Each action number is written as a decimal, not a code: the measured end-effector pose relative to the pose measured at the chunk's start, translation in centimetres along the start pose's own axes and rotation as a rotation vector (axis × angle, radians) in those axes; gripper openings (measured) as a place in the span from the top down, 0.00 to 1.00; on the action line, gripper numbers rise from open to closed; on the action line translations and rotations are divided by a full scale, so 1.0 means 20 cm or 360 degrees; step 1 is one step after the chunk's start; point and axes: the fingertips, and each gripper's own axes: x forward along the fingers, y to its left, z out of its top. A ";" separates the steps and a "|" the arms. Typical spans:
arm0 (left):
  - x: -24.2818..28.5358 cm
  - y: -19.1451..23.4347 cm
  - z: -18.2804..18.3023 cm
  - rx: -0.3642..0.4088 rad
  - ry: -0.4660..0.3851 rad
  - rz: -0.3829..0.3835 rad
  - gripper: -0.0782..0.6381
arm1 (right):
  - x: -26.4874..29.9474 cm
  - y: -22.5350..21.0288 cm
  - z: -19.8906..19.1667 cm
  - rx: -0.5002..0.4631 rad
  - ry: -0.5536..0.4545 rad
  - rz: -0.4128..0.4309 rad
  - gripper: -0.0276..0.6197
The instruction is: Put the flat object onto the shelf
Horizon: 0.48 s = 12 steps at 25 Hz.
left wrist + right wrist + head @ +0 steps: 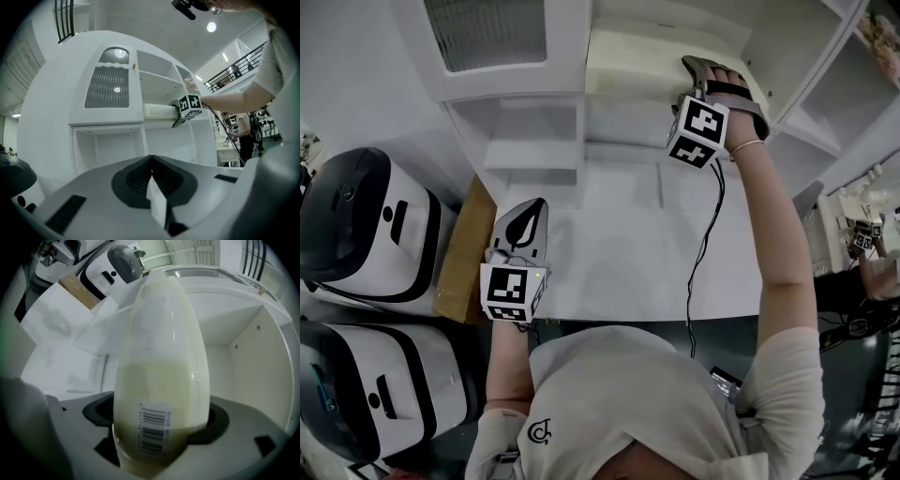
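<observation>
The person's right gripper (694,67) was stretched up into the white cabinet (108,126), where a flat cream box (628,66) lay on a shelf (619,108) beside the closed upper door. The box's near end, with its barcode label (152,427), sat between the gripper's jaws. The jaws stood apart around it, with a dark gap showing on one side, so it looked loose rather than clamped. The left gripper (530,214) was held low over the white surface (619,272), well away from the shelf, its jaws together with nothing between them. A brown cardboard piece (464,244) lay just left of it. Two white and black machines (356,225) stood further left.
</observation>
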 end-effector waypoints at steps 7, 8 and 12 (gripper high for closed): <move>0.09 0.02 -0.03 0.0010 0.0017 -0.0032 0.87 | 0.11 -0.05 -0.02 -0.0038 0.0045 -0.0085 0.25; 0.10 0.03 -0.04 0.0012 0.0021 -0.0031 0.87 | 0.13 -0.05 -0.02 -0.0039 0.0047 -0.0089 0.25; 0.13 0.07 -0.08 0.0015 0.0043 -0.0018 0.87 | 0.16 -0.06 -0.02 -0.0036 0.0051 -0.0063 0.21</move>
